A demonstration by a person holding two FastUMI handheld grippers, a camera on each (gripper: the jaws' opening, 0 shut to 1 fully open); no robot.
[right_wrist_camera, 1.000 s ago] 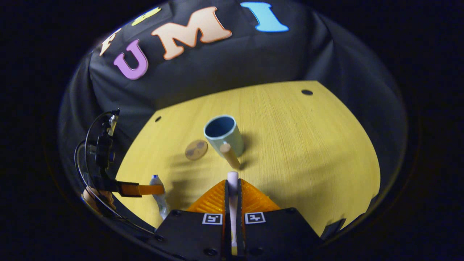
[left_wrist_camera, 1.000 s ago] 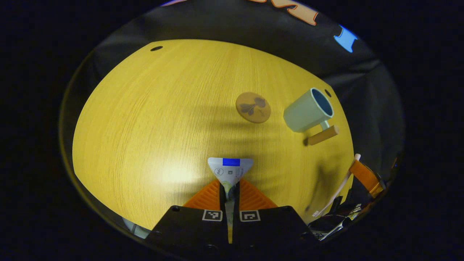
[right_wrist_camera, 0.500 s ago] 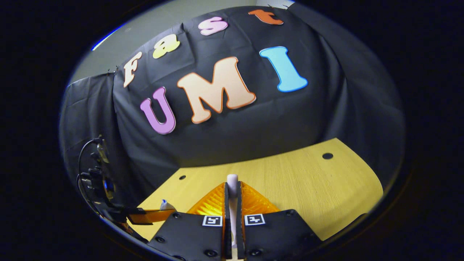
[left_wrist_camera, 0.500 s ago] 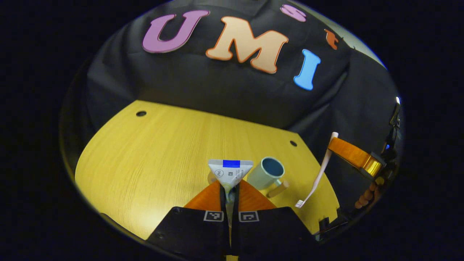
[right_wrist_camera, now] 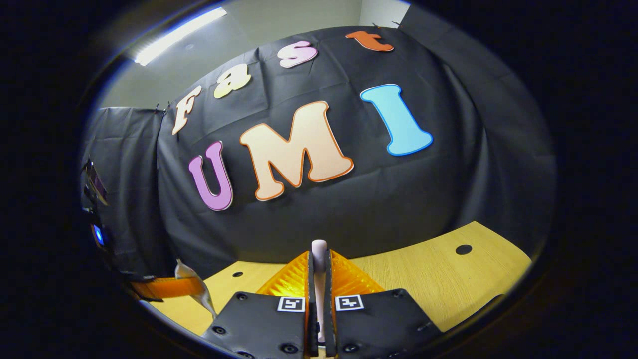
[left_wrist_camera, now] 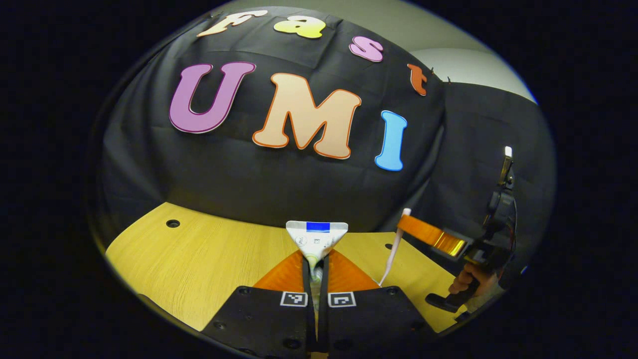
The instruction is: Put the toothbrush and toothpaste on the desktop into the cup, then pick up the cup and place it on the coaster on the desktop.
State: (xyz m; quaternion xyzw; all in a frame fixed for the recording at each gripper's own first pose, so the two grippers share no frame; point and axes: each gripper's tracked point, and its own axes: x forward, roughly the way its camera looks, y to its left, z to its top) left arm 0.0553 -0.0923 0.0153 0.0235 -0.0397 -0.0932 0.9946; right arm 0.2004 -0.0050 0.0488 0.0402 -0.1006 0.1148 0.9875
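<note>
My left gripper (left_wrist_camera: 315, 262) is shut on the toothpaste tube (left_wrist_camera: 317, 234), whose flat crimped end sticks up between the fingers. My right gripper (right_wrist_camera: 319, 262) is shut on the white toothbrush (right_wrist_camera: 319, 248), with the handle end poking out above the fingertips. In the left gripper view the right gripper (left_wrist_camera: 406, 232) hangs at the right over the yellow tabletop (left_wrist_camera: 209, 254), with the toothbrush (left_wrist_camera: 391, 257) slanting down from it, brush end low. In the right gripper view the left gripper (right_wrist_camera: 194, 286) is at the lower left with the toothpaste (right_wrist_camera: 185, 271) in it.
A hand (left_wrist_camera: 468, 284) grips the right gripper's handle at the far right. The black cloth wall rises just behind the table. Round holes (right_wrist_camera: 463, 249) mark the tabletop's far corners, another hole (left_wrist_camera: 173, 223) lies at the left.
Both grippers have tilted up from the tabletop toward the back wall, each still holding its item. The cup and coaster have slid down behind the fingers.
</note>
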